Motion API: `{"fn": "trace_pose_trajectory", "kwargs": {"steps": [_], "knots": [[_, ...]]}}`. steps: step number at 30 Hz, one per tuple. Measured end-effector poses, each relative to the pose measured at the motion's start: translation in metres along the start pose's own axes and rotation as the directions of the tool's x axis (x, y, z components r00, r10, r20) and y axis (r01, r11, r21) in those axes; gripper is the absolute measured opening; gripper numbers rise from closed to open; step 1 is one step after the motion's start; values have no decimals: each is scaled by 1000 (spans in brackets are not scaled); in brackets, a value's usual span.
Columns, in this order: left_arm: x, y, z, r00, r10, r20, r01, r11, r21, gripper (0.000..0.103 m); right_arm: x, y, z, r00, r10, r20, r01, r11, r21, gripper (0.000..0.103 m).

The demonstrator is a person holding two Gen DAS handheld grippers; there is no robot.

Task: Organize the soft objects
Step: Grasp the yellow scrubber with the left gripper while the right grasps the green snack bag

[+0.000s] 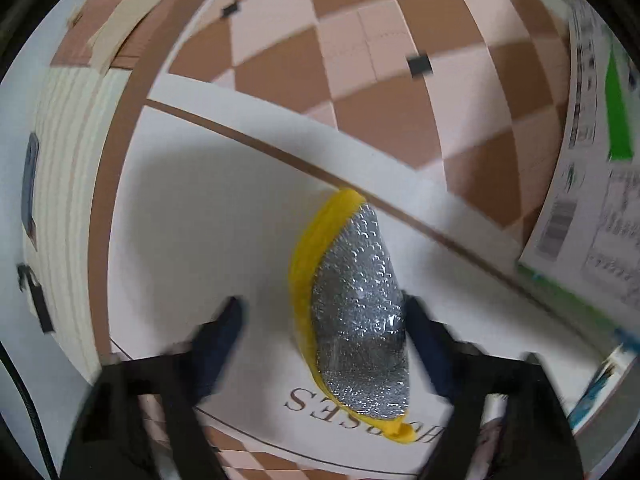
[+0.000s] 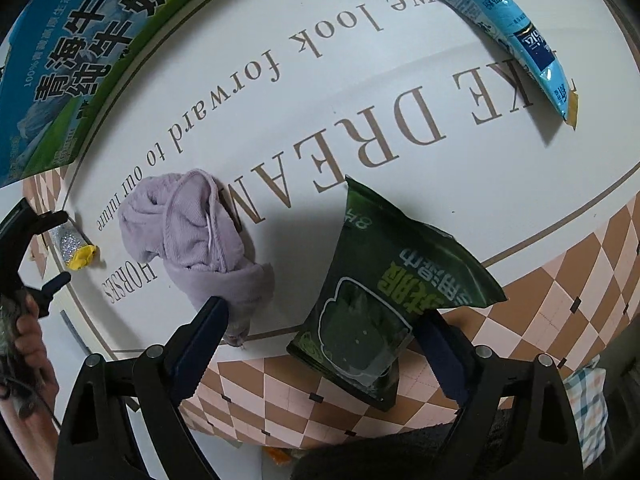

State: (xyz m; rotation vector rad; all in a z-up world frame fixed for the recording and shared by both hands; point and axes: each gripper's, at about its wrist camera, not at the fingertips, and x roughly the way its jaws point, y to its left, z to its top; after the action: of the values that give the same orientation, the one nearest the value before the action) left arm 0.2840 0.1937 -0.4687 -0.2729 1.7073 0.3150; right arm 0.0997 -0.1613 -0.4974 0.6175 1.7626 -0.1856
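Note:
In the left wrist view a yellow sponge with a silver scouring face (image 1: 356, 312) lies on the white lettered mat (image 1: 192, 220). My left gripper (image 1: 324, 312) is open around it, the right finger touching its side. In the right wrist view my right gripper (image 2: 320, 320) is open; a dark green wipes pack (image 2: 384, 292) leans against its right finger. A crumpled lilac cloth (image 2: 192, 236) lies by the left finger. The sponge (image 2: 74, 246) and my left gripper (image 2: 48, 248) show at the far left.
A blue and green milk carton (image 2: 68, 56) stands at the back left; it also shows in the left wrist view (image 1: 592, 184). A light blue packet (image 2: 508, 28) lies at the back right. A checked cloth (image 2: 586, 396) sits at the right, beyond the checkered table (image 2: 552, 308) edge.

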Motion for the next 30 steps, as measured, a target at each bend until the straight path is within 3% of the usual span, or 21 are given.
{"fn": "trace_pose_trajectory", "kwargs": {"steps": [3,5,8,10,17,20,22,24,27,30], "knots": [[-2,-10,-13,999,33,18,-34,997,64,48,0,-3,3,1000,2,-10,-2,1000,-7,93],[0,-20,-38,998,60,27,-63,991,121,48,0,-6,4,1000,-10,-10,9,1000,-24,91],[6,-36,-83,991,113,67,-126,967,220,48,-3,-12,6,999,-33,-18,32,998,-55,79],[13,-44,-114,993,107,58,-119,957,265,48,-3,-14,8,997,-79,-24,77,993,-85,66],[29,-70,-187,997,76,6,-73,931,358,48,4,-24,11,992,-111,-51,103,985,-141,60],[32,-75,-200,997,79,4,-74,921,383,48,6,-9,12,987,-147,-60,127,959,-254,56],[34,-77,-209,996,86,19,-86,916,392,48,7,2,11,976,-209,-58,173,910,-377,56],[37,-75,-212,996,89,25,-92,915,394,48,6,5,10,967,-250,-48,207,880,-428,56],[40,-79,-217,997,75,8,-72,922,379,48,4,11,10,957,-290,-19,251,858,-447,63],[44,-66,-195,998,63,-2,-57,925,375,50,8,14,8,958,-287,-21,252,872,-419,64]]}}
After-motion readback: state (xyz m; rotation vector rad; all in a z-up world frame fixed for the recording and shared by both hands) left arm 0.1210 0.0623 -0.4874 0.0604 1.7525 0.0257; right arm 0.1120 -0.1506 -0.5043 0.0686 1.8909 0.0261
